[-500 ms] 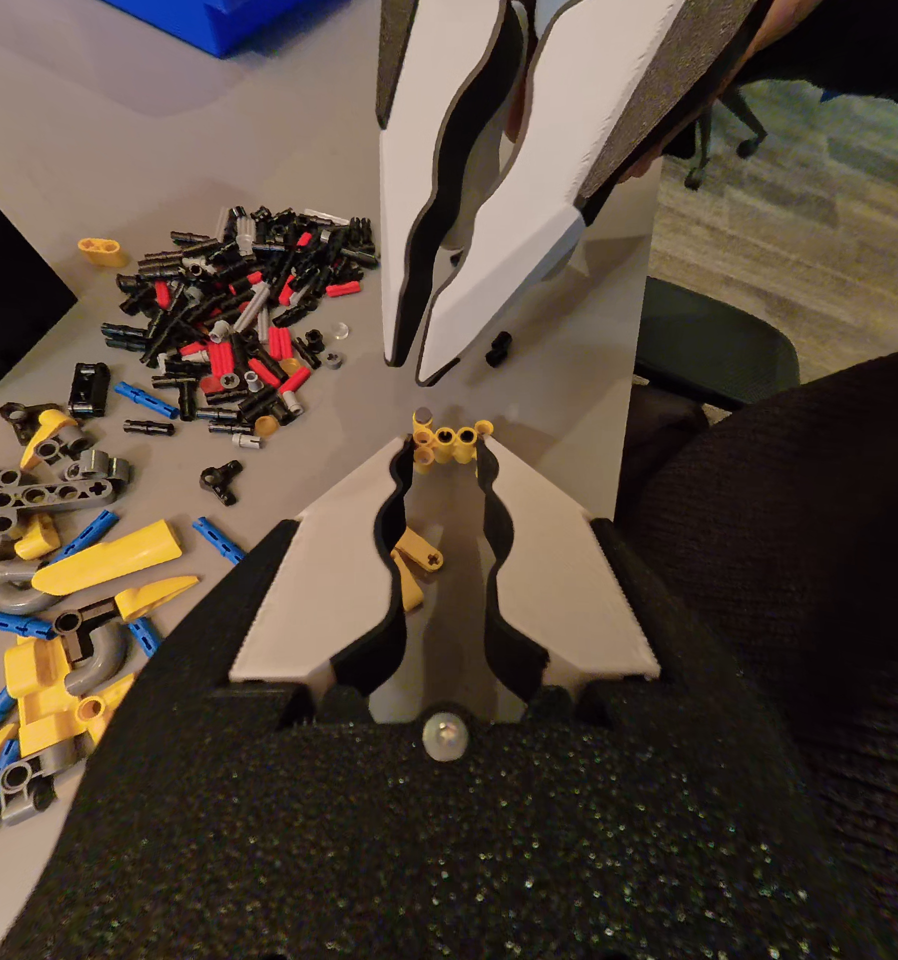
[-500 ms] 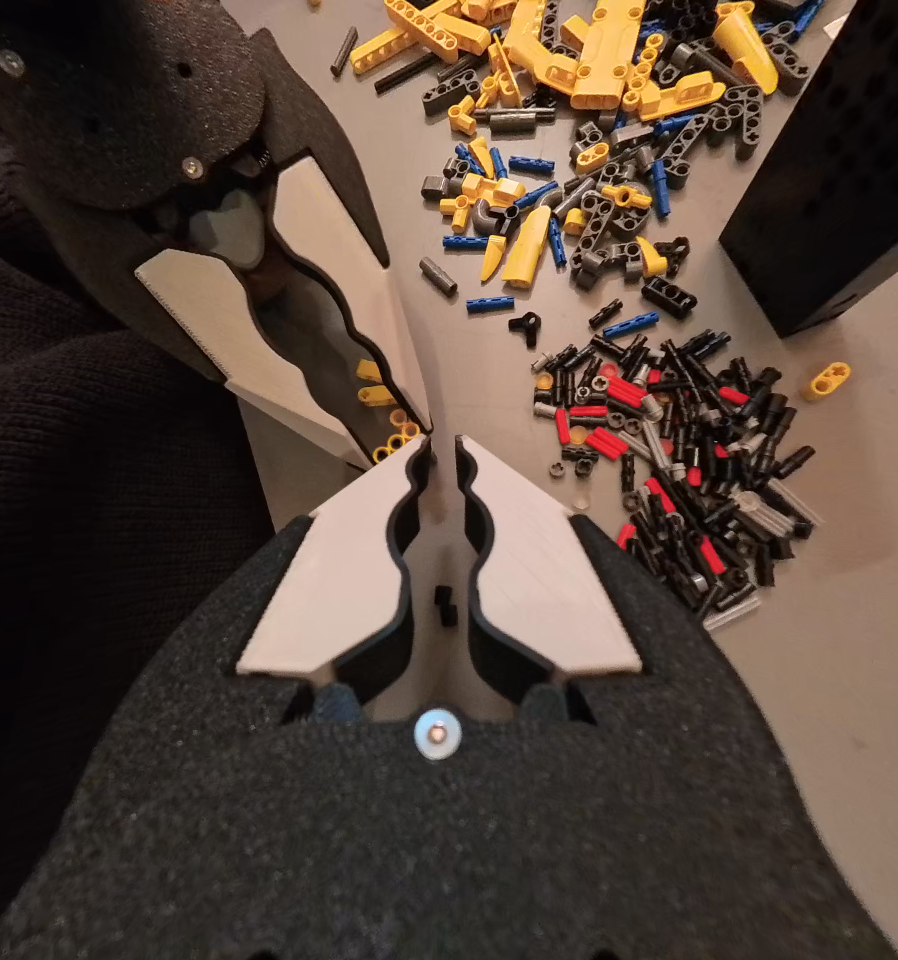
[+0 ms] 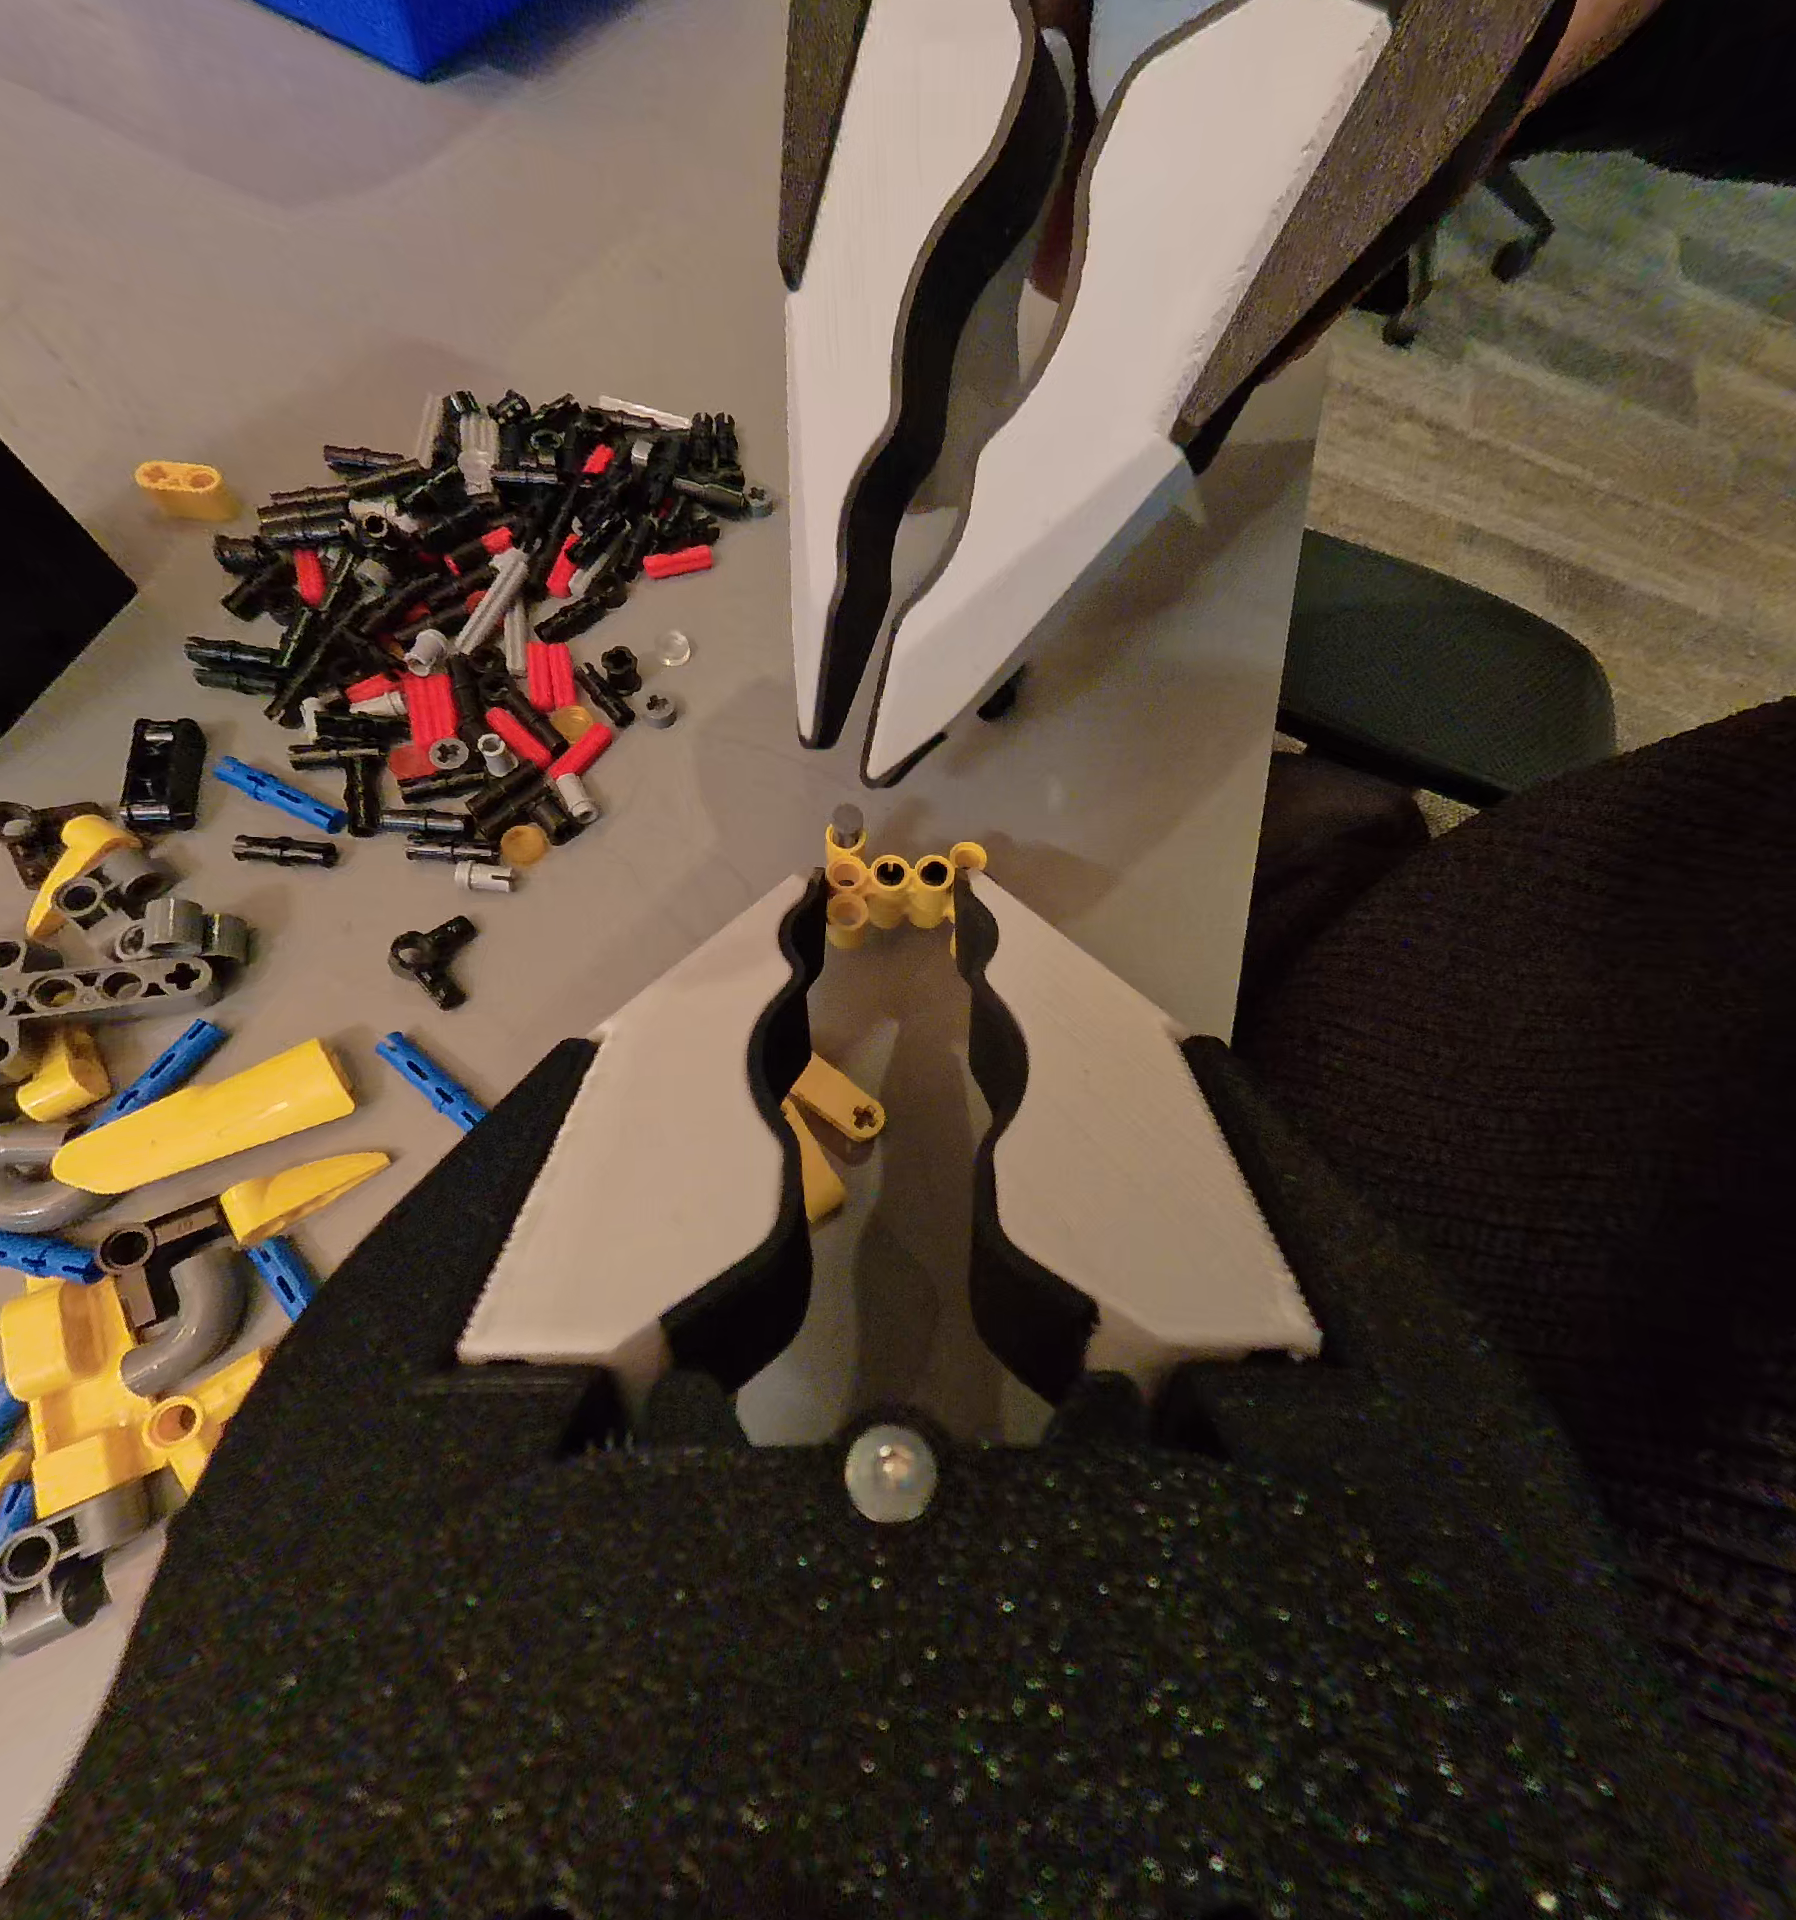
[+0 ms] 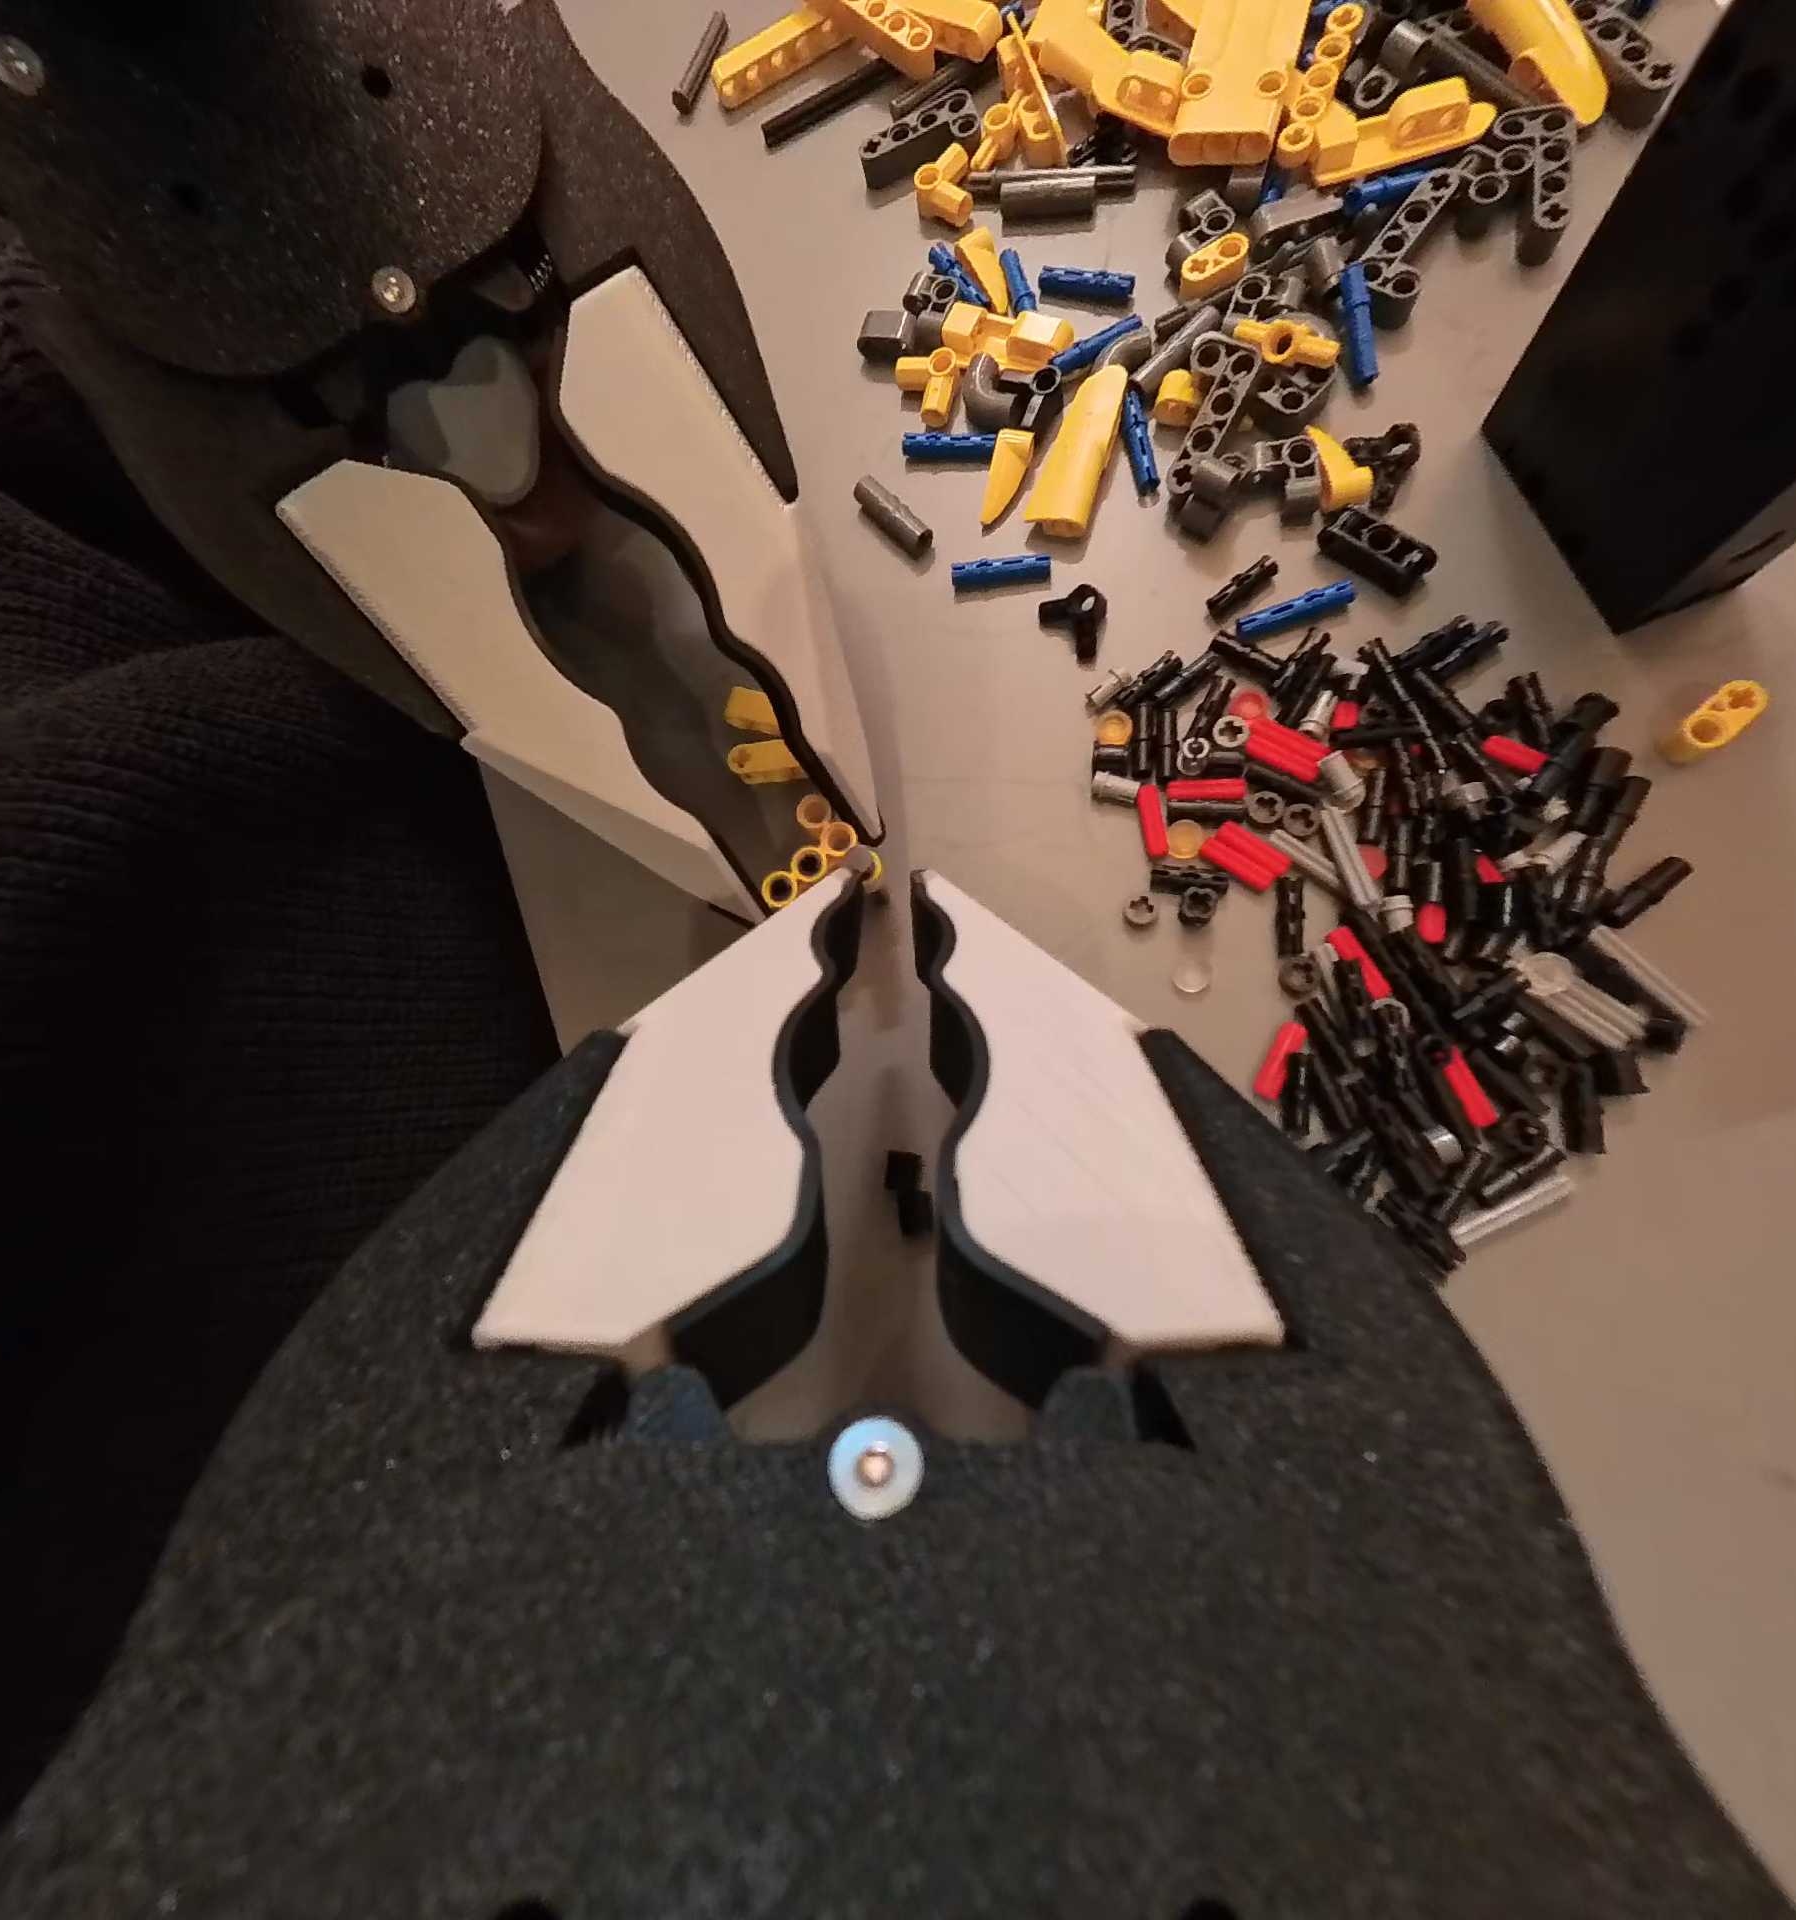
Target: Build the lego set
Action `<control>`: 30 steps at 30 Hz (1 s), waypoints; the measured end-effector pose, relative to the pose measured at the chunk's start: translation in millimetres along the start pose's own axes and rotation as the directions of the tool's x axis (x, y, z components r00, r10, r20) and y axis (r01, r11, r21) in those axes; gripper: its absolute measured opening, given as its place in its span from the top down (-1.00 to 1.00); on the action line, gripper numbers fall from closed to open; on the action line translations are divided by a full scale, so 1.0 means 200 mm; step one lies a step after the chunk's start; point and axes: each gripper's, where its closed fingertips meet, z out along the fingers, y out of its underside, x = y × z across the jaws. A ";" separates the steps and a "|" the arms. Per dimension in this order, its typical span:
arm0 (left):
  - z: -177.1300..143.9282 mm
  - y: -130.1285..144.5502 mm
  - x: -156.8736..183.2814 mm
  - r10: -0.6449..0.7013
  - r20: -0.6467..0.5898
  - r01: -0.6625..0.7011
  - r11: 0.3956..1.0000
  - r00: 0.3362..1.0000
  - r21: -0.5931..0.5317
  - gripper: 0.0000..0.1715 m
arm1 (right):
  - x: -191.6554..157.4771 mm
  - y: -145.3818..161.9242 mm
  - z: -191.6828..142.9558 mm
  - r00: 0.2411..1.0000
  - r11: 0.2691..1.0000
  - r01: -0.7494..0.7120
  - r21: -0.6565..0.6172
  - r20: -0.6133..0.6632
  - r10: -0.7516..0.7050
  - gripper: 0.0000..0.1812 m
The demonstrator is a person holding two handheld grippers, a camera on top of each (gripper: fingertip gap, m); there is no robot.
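Two grippers meet nose to nose over the near corner of the wide grey worktop [image 3: 561, 260], and that corner is the first worry: the edge runs just beside them, with a person's dark knitted sleeve [image 3: 1548, 1039] and the floor beyond, so anything that slips here may well roll off rather than stay put. Off to the side stands a tall black box [image 4: 1704, 312]. Near it lie a loose heap of yellow, grey and blue plastic beams [image 3: 94, 1195] and a tangled heap of black, red and grey plastic pins [image 3: 458, 623], close enough that a wide swing of either tool could scatter them. Now the left gripper [image 3: 889, 883]: its jaws are clenched on a small yellow plastic connector with a row of round holes [image 3: 915, 878], pinched only at the very tips and held clear of the surface, and I'd call that a thin grip, one sideways push from twisting out. The right gripper [image 4: 886, 883] comes in from the opposite side, jaws parted by a narrow gap and carrying nothing, tips just beside a short grey stub [image 3: 846, 818] that stands up from one end of the connector. A misjudged closing could knock the stub crooked or lever the connector free. Smallest of all, a tiny black pin [image 4: 906, 1195] lies alone on the surface under the right gripper, easily flicked over the edge.
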 end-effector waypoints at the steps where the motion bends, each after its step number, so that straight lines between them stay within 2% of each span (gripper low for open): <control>1: 0.00 0.00 0.00 0.001 0.002 -0.001 1.000 1.000 -0.003 0.72 | 0.00 0.00 0.00 1.000 1.000 0.003 -0.002 0.001 -0.003 0.90; 13: -0.02 0.01 0.00 -0.025 -0.005 0.025 1.000 1.000 0.000 0.70 | -0.01 0.00 0.00 1.000 1.000 0.013 -0.013 -0.003 -0.013 0.90; 16: -0.07 0.04 -0.03 -0.036 0.037 0.036 0.999 0.999 0.004 0.69 | 0.00 -0.01 -0.01 1.000 1.000 0.016 -0.009 -0.011 -0.017 0.90; 20: -0.22 0.09 -0.10 -0.105 0.116 0.102 0.994 0.988 0.031 0.69 | 0.01 -0.05 -0.03 0.999 1.000 0.022 0.016 -0.029 -0.022 0.90; 24: -0.36 0.20 -0.16 -0.176 0.180 0.174 0.984 0.968 0.026 0.69 | 0.00 -0.10 -0.05 0.999 0.998 0.029 0.052 -0.037 -0.027 0.90; 30: -0.35 0.30 -0.17 -0.222 0.193 0.226 0.974 0.956 0.002 0.69 | -0.03 -0.15 -0.04 0.998 0.996 0.056 0.064 -0.035 -0.054 0.90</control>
